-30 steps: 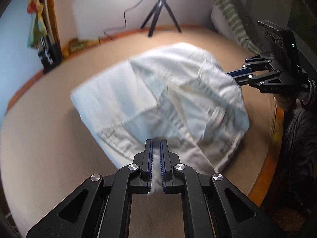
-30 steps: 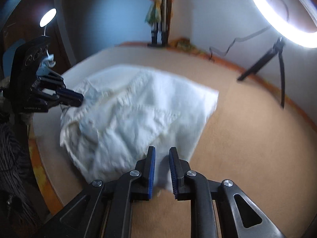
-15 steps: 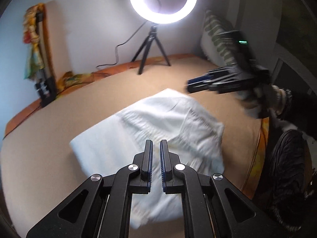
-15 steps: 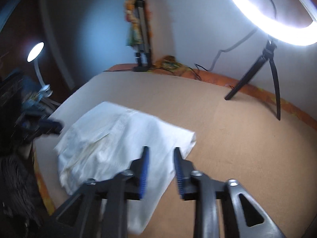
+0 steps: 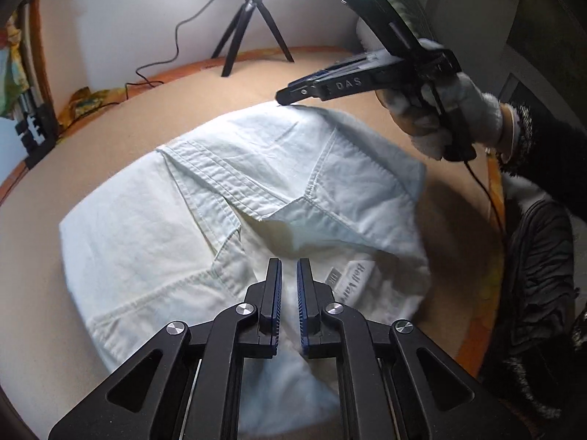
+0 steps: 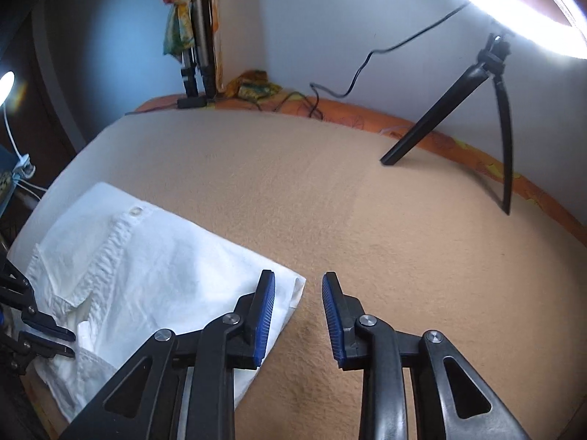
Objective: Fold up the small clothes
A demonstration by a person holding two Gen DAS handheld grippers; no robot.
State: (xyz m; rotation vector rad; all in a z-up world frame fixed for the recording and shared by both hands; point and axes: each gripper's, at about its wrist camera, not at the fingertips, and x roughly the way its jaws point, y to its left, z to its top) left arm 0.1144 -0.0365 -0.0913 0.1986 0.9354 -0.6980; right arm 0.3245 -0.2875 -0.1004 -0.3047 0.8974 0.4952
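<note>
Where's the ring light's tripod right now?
The tripod stands at the back of the tan surface by the wall, beyond the white garment; in the right wrist view it is far right, past the open right gripper.

Home room: ring light, blanket.

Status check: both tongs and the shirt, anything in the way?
Left tongs nearly shut, empty, over the shirt. Right tongs open, empty, at the shirt's far corner. Shirt lies folded on the tan blanket. Nothing in the way.

Ring light tripod, tan blanket
</note>
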